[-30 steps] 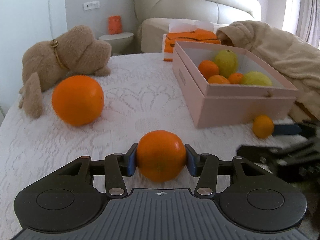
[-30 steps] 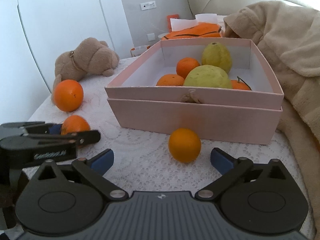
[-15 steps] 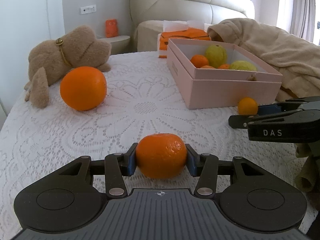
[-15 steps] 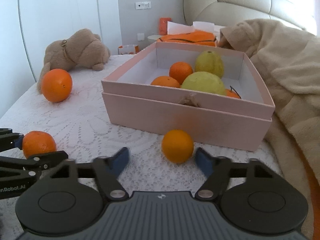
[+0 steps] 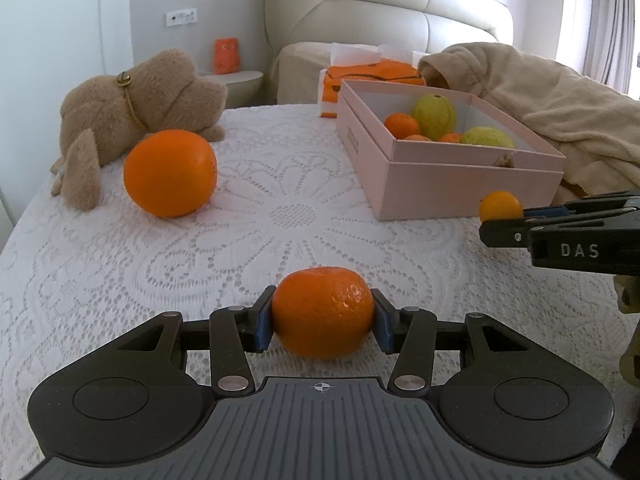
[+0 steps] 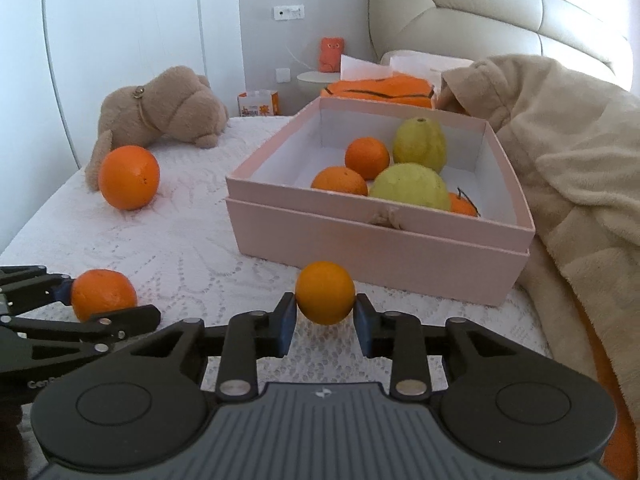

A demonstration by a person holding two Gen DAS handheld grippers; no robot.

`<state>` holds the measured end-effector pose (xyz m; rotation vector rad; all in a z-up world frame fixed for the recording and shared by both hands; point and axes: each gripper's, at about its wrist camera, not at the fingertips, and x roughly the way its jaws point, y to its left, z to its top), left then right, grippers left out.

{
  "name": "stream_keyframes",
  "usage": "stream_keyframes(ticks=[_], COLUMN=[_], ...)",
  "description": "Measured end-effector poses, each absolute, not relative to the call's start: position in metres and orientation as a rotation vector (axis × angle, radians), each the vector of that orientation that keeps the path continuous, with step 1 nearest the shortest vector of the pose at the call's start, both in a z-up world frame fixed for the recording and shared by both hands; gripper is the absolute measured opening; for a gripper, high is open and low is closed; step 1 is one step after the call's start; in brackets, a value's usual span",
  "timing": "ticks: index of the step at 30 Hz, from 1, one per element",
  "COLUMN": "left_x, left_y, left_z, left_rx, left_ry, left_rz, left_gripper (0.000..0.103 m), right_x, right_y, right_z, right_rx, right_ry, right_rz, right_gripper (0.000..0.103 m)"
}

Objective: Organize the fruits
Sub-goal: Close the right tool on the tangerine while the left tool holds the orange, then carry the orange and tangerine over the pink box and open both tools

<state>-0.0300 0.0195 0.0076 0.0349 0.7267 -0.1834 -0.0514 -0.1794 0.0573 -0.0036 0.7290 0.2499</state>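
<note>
While both sit on the lace-covered bed | my left gripper (image 5: pixel 322 320) jaws clamp the mandarin (image 5: pixel 322 312) | my right gripper (image 6: pixel 325 314) jaws pinch the small orange (image 6: pixel 325 292) just before the pink box (image 6: pixel 380 244).

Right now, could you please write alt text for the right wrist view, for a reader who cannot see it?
The right gripper closes its blue pads around a small orange on a white lace cloth, just in front of an open pink box holding oranges and two yellow-green fruits. At left, the left gripper holds a mandarin; a large orange lies beside a plush toy.
</note>
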Motion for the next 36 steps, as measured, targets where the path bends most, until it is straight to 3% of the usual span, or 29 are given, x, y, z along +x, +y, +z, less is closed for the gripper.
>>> stream_keyframes(ticks=[17, 27, 31, 36], left_x=[-0.036, 0.034, 0.086, 0.111], left_y=[0.030, -0.005, -0.038, -0.067], left_z=[0.009, 0.115, 0.109, 0.064], left_rx=[-0.041, -0.094, -0.067, -0.002], left_ry=[0.697, 0.475, 0.578, 0.747], left_rz=[-0.188, -0.397, -0.426, -0.458], left_gripper=[0.052, 0.052, 0.052, 0.052], right_x=[-0.059, -0.030, 0.020, 0.066], right_y=[-0.211, -0.241, -0.255, -0.261], right_z=[0.044, 0.163, 0.191, 0.161], right_rx=[0.066, 0.178, 0.192, 0.212], right_ry=[0.734, 0.458, 0.477, 0.601], right_rz=[0.282, 0.211, 0.145, 0.107], right_gripper=[0.030, 0.030, 0.030, 0.031])
